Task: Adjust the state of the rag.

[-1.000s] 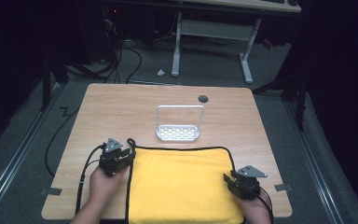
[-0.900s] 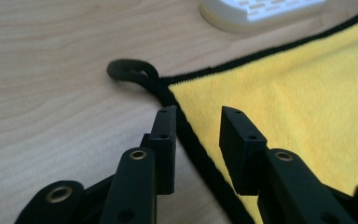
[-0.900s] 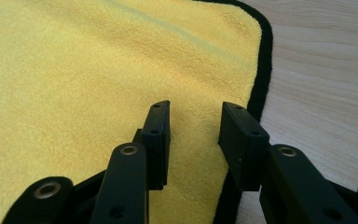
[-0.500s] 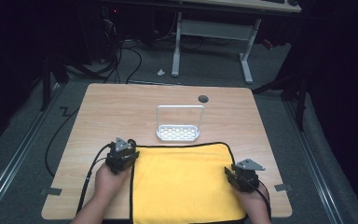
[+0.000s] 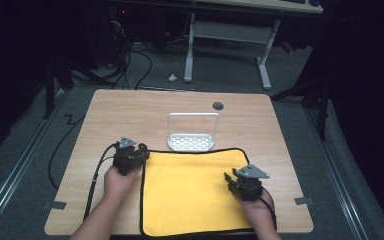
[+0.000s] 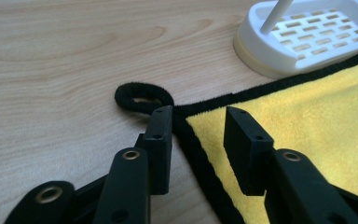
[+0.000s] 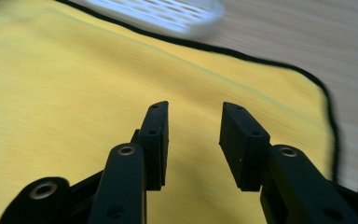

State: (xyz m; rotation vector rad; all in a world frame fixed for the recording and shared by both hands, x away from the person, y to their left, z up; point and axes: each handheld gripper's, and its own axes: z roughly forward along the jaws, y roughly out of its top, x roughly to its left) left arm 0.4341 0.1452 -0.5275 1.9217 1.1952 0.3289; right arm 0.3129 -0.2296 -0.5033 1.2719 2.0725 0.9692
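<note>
High view showed a light wood-grain counter [image 5: 130, 107] with a small dark round grommet [image 5: 218, 105] near its far edge, grey floor around it, cables on the floor at the far left, and the white legs of another desk [image 5: 227, 45] behind. The room beyond was dark.

A yellow cloth [image 5: 190, 190] with black edging lay flat on the near middle of the counter, its near edge at the counter's near edge. In the left gripper view the pile looked like terry, and a black hanging loop [image 6: 142, 97] stuck out at the corner onto bare wood. A white soap rack [image 5: 192, 132] with a slotted base and an upright wire hoop stood just beyond the cloth's far edge, possibly touching the edging; the angle made that hard to tell. No writing or labels could be read anywhere.

Left gripper [image 5: 139, 152], held in the left hand [image 5: 119, 180], sat at the cloth's far left corner. Its jaws had just been opening and stood apart, straddling the black edging by the loop, pads not pressing on it. Right gripper [image 5: 231, 180], in the right hand [image 5: 256, 210], was over the right part of the cloth. Its jaws had just been opening too and were released, with nothing between them, above the yellow surface; that view was motion-blurred.
</note>
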